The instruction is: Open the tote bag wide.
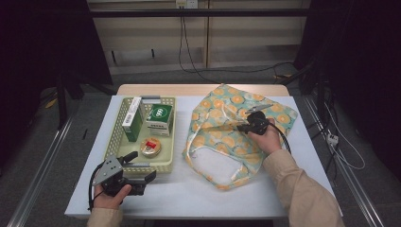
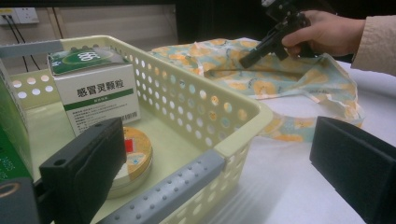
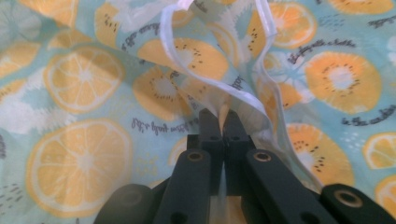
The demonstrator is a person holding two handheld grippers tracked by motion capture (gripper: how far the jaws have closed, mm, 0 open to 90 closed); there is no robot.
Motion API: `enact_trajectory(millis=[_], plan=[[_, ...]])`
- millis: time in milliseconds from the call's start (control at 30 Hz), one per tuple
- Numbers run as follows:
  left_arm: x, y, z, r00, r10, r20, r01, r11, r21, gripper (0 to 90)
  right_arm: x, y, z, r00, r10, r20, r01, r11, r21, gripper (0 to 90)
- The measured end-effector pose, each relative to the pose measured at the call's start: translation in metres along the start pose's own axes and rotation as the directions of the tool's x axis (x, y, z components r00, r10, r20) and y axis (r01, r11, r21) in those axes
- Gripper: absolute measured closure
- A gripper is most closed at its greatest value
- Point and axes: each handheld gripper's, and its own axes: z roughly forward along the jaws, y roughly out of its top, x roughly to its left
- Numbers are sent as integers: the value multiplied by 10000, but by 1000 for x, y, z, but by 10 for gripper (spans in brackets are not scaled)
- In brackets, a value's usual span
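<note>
A cloth bag [image 1: 222, 142] printed with orange and kiwi slices lies flat on the right half of the table, its white-lined mouth toward me. My right gripper [image 1: 241, 127] rests on the bag's middle, and its jaws are pressed together on a fold of the fabric [image 3: 223, 122] by a white-edged strap [image 3: 212, 84]. In the left gripper view that gripper [image 2: 246, 59] dips into the bag [image 2: 280, 79]. My left gripper [image 1: 141, 166] is held at the near corner of the basket [image 1: 113, 132], open, with the basket's grey-trimmed corner [image 2: 187, 177] between its jaws, untouched.
The pale yellow perforated basket holds a white and green medicine box [image 1: 159, 119], a taller green box [image 1: 133, 120] on edge, and a round tin [image 1: 151, 147] with a red label. Bare white table [image 1: 189, 194] lies in front of the basket and bag.
</note>
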Motion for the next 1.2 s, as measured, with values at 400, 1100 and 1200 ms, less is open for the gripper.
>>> enact_trajectory(millis=[400, 1100, 1200], plan=[[0, 3, 0, 10000, 43, -15, -43, 10000, -41, 34, -18, 30, -45, 9990, 412, 186, -394, 9954, -868, 900], [-4, 20, 3, 9996, -29, 284, 33, 9999, -107, 34, -27, 76, -81, 9978, 298, 594, -208, 9891, -1455, 900], [-5, 23, 4, 9993, 13, 369, -12, 10000, -30, 34, -35, 77, -78, 9959, 539, 724, -434, 9894, -1385, 900]])
